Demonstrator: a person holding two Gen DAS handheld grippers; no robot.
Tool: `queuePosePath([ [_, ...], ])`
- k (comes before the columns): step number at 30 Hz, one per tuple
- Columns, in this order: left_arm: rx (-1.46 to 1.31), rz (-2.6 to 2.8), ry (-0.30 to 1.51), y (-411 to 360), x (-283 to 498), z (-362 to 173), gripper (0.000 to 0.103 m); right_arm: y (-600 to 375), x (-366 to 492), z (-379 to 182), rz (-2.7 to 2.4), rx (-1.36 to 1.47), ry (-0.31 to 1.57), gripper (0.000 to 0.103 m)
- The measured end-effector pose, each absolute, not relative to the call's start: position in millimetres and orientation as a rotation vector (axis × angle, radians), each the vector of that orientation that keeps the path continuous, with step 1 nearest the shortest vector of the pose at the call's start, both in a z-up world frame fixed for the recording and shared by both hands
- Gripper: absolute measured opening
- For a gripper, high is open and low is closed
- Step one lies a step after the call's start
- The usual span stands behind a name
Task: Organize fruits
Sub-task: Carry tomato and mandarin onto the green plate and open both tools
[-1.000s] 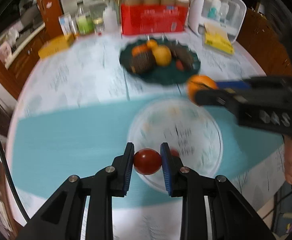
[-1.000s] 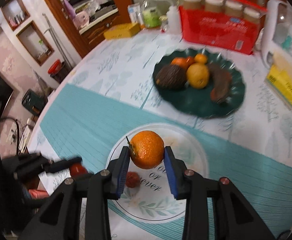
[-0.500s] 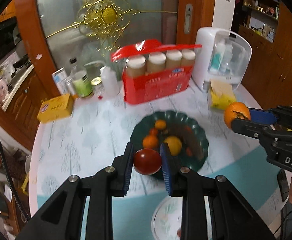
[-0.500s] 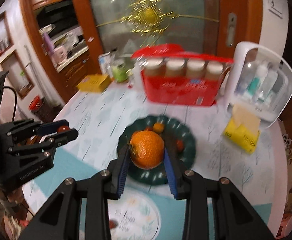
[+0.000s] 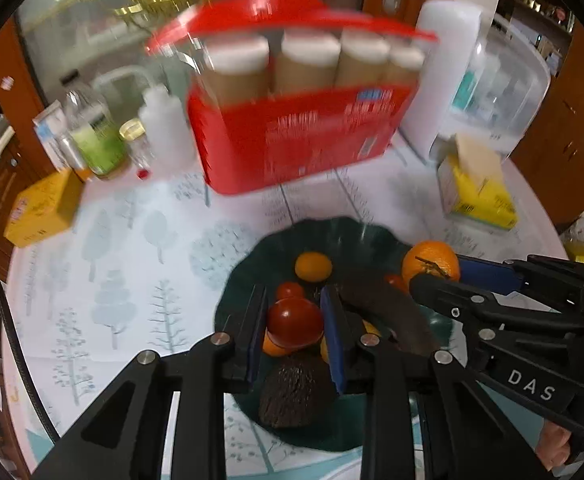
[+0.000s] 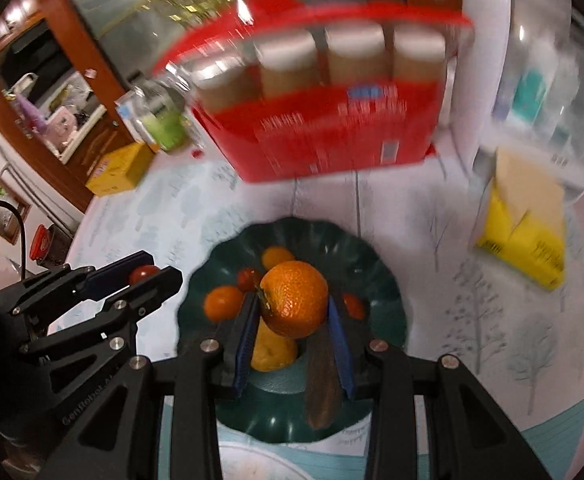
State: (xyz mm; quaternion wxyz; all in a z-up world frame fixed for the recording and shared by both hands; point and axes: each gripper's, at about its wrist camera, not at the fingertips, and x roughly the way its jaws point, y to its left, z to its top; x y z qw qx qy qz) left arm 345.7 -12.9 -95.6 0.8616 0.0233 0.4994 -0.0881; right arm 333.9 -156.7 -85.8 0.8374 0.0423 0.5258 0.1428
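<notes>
Release over dark green plate [image 5: 252,264]: my left gripper [image 5: 295,322] clamps a tomato [image 5: 295,322], my right gripper [image 6: 293,306] an orange [image 6: 293,306]; I should lower each into bare gaps, clear of the avocado [image 5: 295,394].

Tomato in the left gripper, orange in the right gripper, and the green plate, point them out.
tomato [image 5: 294,321], left wrist view, front skin.
orange [image 6: 294,300], right wrist view, peel centre.
green plate [image 6: 383,300], right wrist view, bare right rim.
</notes>
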Motion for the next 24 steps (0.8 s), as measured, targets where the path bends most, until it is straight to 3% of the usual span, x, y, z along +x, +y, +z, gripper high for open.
queuePosePath([
  [10, 0.053, -0.205, 1.135, -21.6, 370.7, -158.8, 0.027, -166.6, 370.7, -148.6, 0.256, 0.141, 1.169, 0.036],
  [11, 0.05, -0.207, 1.139, -21.9, 371.5, -161.3, 0.03, -165.8, 372.8, -149.4, 0.258, 0.141, 1.162, 0.036],
  [13, 0.044, -0.209, 1.139, -20.9, 373.1, -164.6, 0.049, -161.7, 376.1, -151.1, 0.262, 0.129, 1.15, 0.036],
  [15, 0.045, -0.202, 1.127, -19.6, 372.2, -164.8, 0.06, -156.6, 378.7, -152.6, 0.275, 0.117, 1.148, 0.038],
  [24, 0.044, -0.172, 1.117, -7.8, 362.9, -155.2, 0.071, -150.6, 375.8, -153.4, 0.322, 0.134, 1.144, 0.038],
])
